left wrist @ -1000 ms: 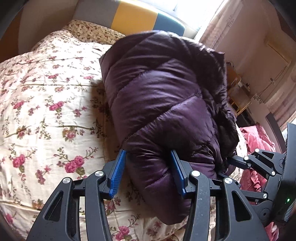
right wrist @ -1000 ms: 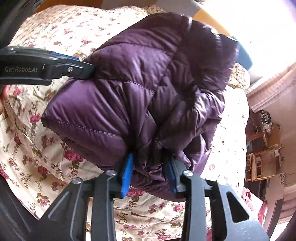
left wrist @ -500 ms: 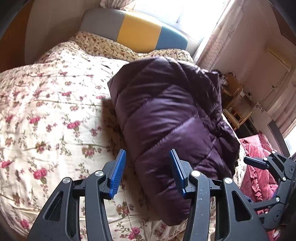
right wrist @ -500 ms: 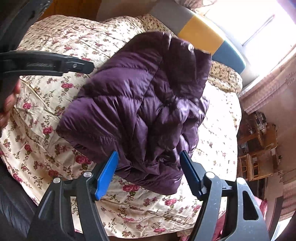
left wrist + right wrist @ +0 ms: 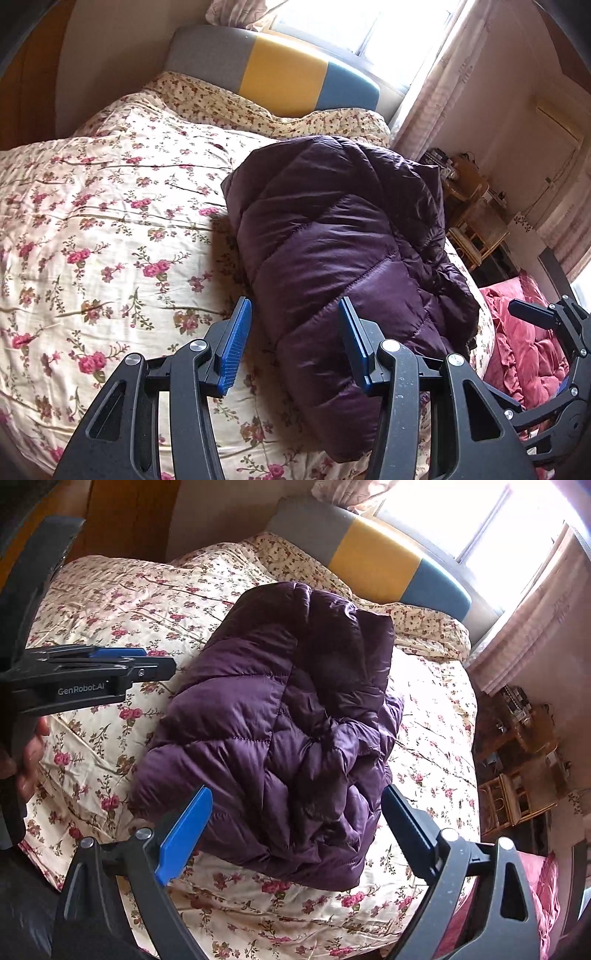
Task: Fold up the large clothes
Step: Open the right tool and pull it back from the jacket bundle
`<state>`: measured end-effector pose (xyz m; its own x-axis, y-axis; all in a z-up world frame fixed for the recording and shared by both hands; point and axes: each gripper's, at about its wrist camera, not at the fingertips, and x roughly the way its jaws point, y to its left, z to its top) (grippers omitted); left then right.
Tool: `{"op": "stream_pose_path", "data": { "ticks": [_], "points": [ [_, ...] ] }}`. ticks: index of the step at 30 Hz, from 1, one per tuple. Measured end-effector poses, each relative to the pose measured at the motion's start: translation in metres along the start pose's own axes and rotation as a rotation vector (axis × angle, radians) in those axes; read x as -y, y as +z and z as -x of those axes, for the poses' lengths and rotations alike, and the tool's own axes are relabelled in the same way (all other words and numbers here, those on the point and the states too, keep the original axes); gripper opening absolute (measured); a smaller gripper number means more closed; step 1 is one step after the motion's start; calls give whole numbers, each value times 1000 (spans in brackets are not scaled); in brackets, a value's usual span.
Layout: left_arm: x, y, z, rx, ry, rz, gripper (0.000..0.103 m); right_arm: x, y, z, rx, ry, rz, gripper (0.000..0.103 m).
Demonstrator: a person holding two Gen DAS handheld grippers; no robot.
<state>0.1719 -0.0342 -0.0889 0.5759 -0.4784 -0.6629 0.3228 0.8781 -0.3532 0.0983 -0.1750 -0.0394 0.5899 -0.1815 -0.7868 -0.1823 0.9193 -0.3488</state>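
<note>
A purple quilted puffer jacket lies folded into a thick bundle on the floral bedspread. My left gripper hovers open above the bundle's near end. Bedspread shows between its left blue pad and the jacket, and nothing is pressed. My right gripper hangs above the bundle's near right edge, its jaws opening wide. The jacket lies below and between them, touched by neither pad. From the right wrist, the left gripper shows side-on, left of the jacket.
A grey, yellow and blue headboard and a bright window close off the far end of the bed. Wicker furniture and a red quilt lie off the bed's right side. A person's hand holds the left gripper.
The right gripper let go of the jacket's edge, spread its jaws wide and rose. The left gripper lifted back off the jacket, which now rests on the bed.
</note>
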Motion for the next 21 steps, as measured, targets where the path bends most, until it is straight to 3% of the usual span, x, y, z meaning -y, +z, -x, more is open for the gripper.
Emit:
{"op": "stream_pose_path", "data": {
  "ticks": [3,10,12,14,17,21],
  "points": [
    [-7,2,-2,1,16,26,48,10,4,0,12,-18,-79,98],
    [-15,4,-7,3,48,54,48,22,21,-5,34,-15,-211,96],
    [-17,6,-6,10,58,59,48,22,24,-6,35,-26,-222,90],
    [-19,7,-6,12,65,58,48,24,25,-7,37,-37,-253,73],
    [-19,10,-8,13,70,56,48,30,27,-12,34,-33,-308,56],
    [-16,15,-11,15,72,53,48,36,32,-17,42,-43,-357,55]
  ]
}}
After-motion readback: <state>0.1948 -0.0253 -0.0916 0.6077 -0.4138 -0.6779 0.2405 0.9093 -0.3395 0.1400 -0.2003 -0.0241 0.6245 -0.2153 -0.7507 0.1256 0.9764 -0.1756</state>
